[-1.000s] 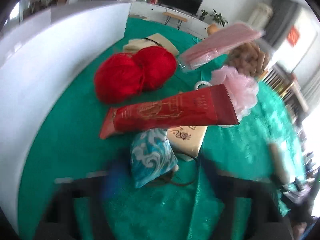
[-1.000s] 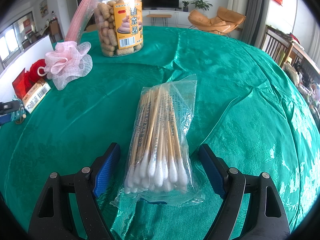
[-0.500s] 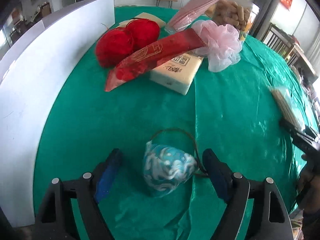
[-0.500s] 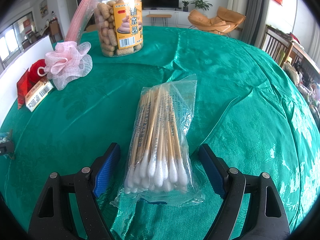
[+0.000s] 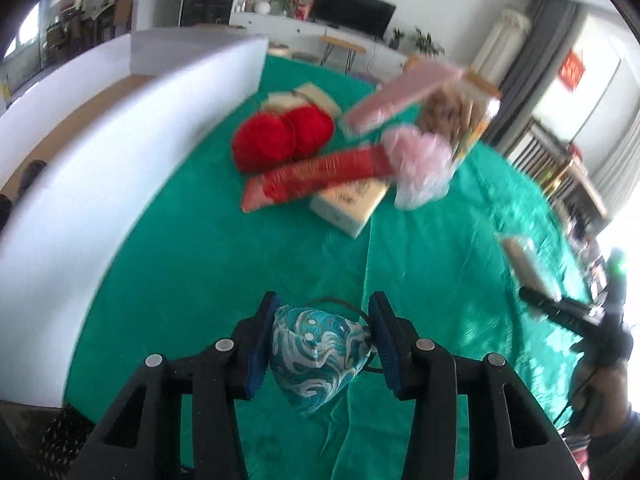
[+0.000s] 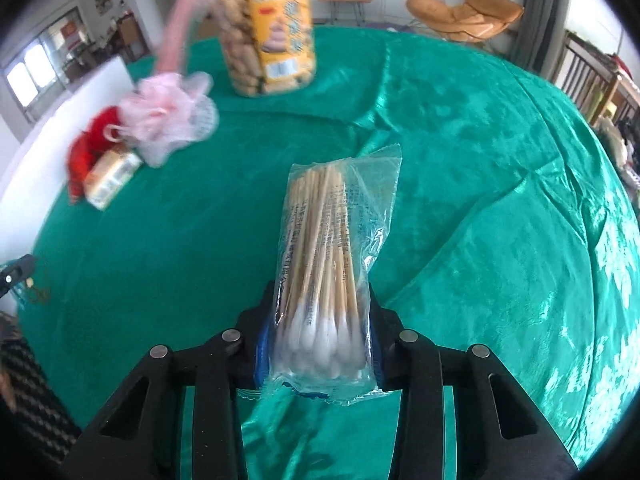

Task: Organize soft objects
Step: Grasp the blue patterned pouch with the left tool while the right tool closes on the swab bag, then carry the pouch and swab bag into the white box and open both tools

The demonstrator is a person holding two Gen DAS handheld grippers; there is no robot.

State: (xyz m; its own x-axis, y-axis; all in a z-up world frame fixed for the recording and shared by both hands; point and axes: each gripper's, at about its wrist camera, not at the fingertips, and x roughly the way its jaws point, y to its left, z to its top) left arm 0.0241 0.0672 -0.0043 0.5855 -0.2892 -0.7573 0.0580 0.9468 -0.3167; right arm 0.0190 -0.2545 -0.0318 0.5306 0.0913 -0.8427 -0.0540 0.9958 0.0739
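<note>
My left gripper (image 5: 322, 316) is shut on a blue-and-white patterned pouch (image 5: 316, 356) with a thin brown cord, held just above the green tablecloth. My right gripper (image 6: 320, 312) is shut on a clear bag of cotton swabs (image 6: 328, 276), its cotton tips near the camera. The swab bag and right gripper also show in the left wrist view (image 5: 528, 260) at the far right. Two red yarn balls (image 5: 280, 140), a pink mesh sponge (image 5: 420, 160), a red packet (image 5: 320, 176) and a tissue pack (image 5: 352, 204) lie further back.
A white box wall (image 5: 120, 168) curves along the table's left side. A clear jar of snacks (image 6: 272, 36) stands at the back with a pink bag (image 6: 176, 28) leaning on it. The green cloth (image 6: 500, 200) has folds on the right.
Both grippers have closed: the left on the patterned pouch, the right on the swab bag. Both have lifted slightly and the views have shifted.
</note>
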